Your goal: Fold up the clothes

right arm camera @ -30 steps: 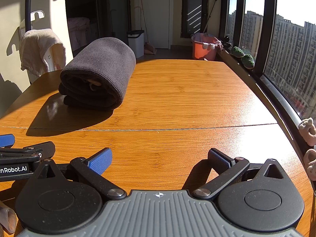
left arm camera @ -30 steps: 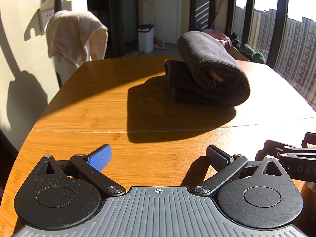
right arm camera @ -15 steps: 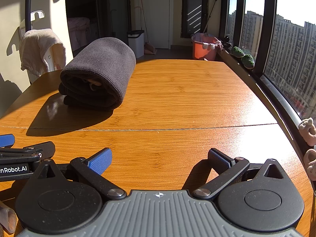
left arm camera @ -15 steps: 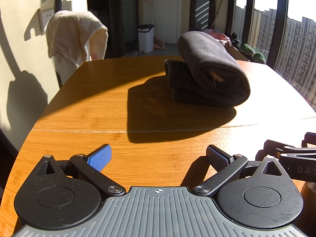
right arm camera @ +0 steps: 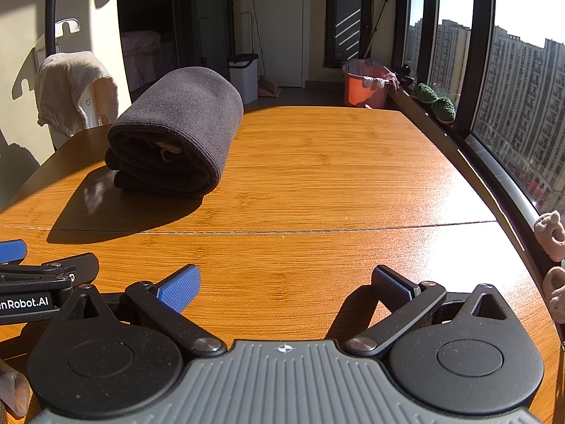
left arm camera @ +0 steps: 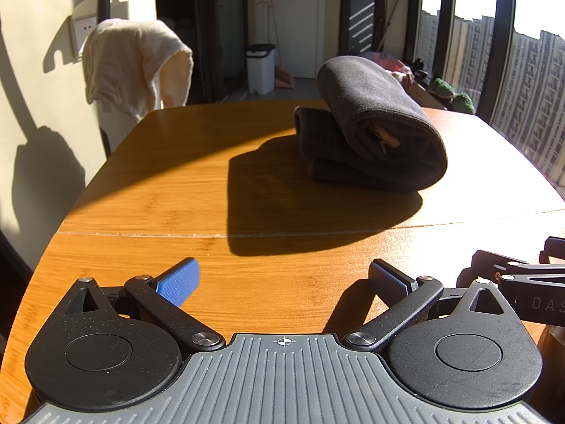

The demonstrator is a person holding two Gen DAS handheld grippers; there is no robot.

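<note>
Reading "nRobot.AI" on left gripper (right arm camera: 49,265); folded dark garment (right arm camera: 176,134) on table (right arm camera: 335,176).

Hard sun from the windows (right arm camera: 512,113), long leftward shadows, table (right arm camera: 317,176) glare, sharp, fisheye-bent edges

The desk (left arm camera: 169,212) is a wooden top with a warm orange-brown grain and rounded corners, filling the middle and lower part of both frames. A thin seam runs straight across it from left to right, just below the centre of each frame. Strong sunlight falls on its right side. One thing lies directly on it: a dark grey folded garment (left arm camera: 374,130), bundled thick with its rolled end facing the camera. It sits right of centre in the left wrist view, upper left in the right wrist view (right arm camera: 183,130), beyond the seam, casting a long dark shadow toward the lower left.
</note>
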